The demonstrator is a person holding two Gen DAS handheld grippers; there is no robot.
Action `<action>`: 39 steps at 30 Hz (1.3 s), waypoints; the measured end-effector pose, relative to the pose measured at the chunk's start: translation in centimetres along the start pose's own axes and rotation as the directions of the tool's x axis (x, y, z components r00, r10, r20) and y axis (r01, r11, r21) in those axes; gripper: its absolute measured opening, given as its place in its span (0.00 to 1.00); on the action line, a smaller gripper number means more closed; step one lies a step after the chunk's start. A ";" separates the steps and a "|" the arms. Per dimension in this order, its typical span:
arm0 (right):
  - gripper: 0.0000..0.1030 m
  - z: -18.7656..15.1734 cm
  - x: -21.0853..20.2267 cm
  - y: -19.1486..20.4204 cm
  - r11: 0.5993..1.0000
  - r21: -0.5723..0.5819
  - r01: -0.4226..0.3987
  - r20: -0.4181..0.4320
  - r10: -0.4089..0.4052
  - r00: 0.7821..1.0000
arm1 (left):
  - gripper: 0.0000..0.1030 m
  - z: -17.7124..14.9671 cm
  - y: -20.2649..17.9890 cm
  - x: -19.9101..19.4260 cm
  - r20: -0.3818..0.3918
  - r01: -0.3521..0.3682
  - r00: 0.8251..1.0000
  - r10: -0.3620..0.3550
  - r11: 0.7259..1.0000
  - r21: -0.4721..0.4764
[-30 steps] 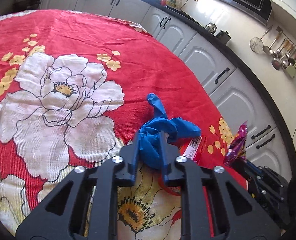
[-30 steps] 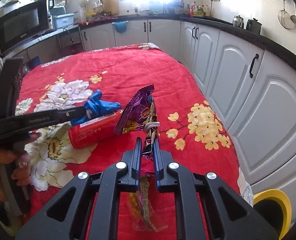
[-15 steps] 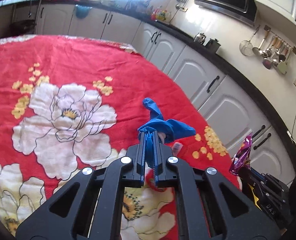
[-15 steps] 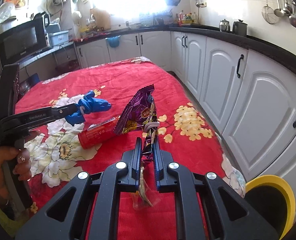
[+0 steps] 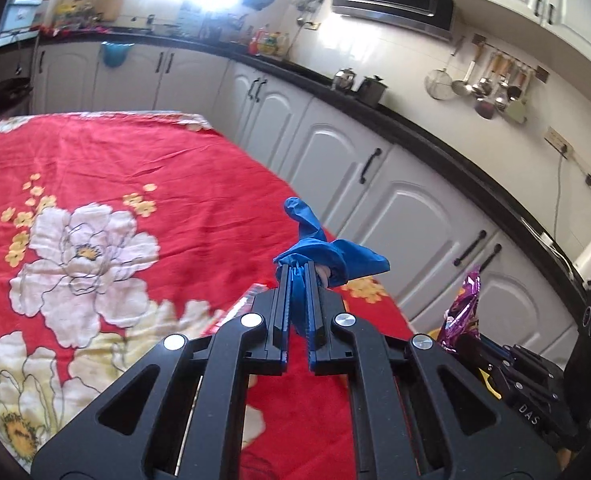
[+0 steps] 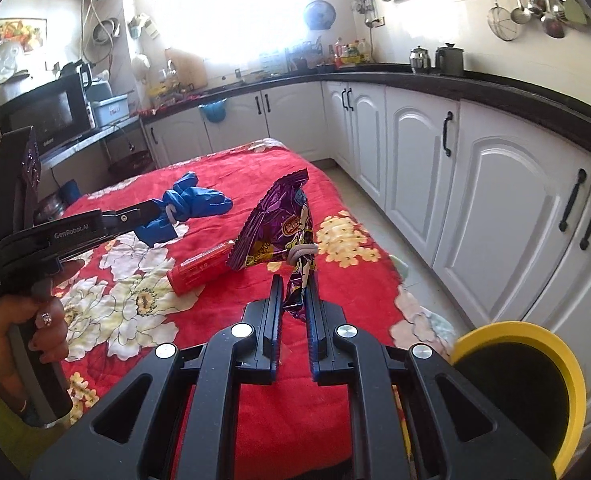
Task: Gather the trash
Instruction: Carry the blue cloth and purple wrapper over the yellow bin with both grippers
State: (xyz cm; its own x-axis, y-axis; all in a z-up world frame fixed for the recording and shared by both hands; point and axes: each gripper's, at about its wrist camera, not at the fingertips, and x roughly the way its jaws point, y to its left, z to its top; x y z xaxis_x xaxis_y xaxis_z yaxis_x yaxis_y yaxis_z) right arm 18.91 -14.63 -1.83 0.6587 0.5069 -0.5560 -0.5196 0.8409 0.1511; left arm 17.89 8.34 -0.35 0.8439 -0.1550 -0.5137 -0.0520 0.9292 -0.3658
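Crumpled blue rubber gloves [image 5: 327,258], bunched into a knot, are pinched between the fingers of the left gripper [image 5: 298,280], which are pressed together on the bundle and hold it in the air above the red floral cloth [image 5: 143,168] that covers the counter. One loose glove end sticks up above the clamp and another trails off to the right. In the right wrist view the same gloves [image 6: 187,204] hang from the tip of the left gripper [image 6: 155,210], clear of the cloth, and a person's hand [image 6: 41,332] wraps the black handle, with a yellow-green sleeve at the wrist.

The right gripper [image 6: 295,296] has its fingers closed on the lower end of a shiny purple foil snack wrapper [image 6: 279,224]. The wrapper fans out upward and to the left from the clamp, and a grey band loops round its narrow waist. From the left wrist camera the purple wrapper [image 5: 461,308] shows at the right, over the counter's edge.

A red cylindrical packet [image 6: 201,266] lies on its side on the cloth, behind the wrapper and below the raised gloves. A round bin with a yellow rim and black inside [image 6: 571,368] stands on the floor just beside the counter's corner, to the right of the right gripper. White cabinets [image 6: 507,208] run along the wall beyond.
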 end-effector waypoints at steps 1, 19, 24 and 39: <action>0.10 0.0 -0.4 -0.2 1.000 0.002 0.005 0.006 -0.005 1.000 | 0.02 0.0 -0.4 -0.1 0.002 0.006 1.000 -0.006 1.000 0.006; 0.10 -2.0 -5.4 -5.7 0.991 0.080 0.107 0.042 -0.111 0.993 | 0.02 -2.4 -7.9 -0.4 -0.037 0.118 0.993 -0.114 0.981 0.154; 0.10 -3.1 -6.3 -7.4 0.984 0.104 0.142 0.035 -0.146 0.989 | 0.02 -3.5 -9.7 0.0 -0.064 0.147 0.989 -0.137 0.970 0.193; 0.10 -7.1 -8.3 -12.6 0.955 0.188 0.229 -0.018 -0.230 0.973 | 0.02 -6.9 -14.5 1.8 -0.156 0.204 0.974 -0.164 0.934 0.293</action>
State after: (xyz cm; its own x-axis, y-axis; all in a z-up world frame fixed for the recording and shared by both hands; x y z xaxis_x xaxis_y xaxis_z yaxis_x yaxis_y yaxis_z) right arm 16.08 -30.77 -4.95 0.7508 0.2964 -0.5903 -0.2430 0.9550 0.1703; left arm 16.53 -7.73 -1.32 0.7475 -0.3552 -0.5613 0.2801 0.9348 -0.2186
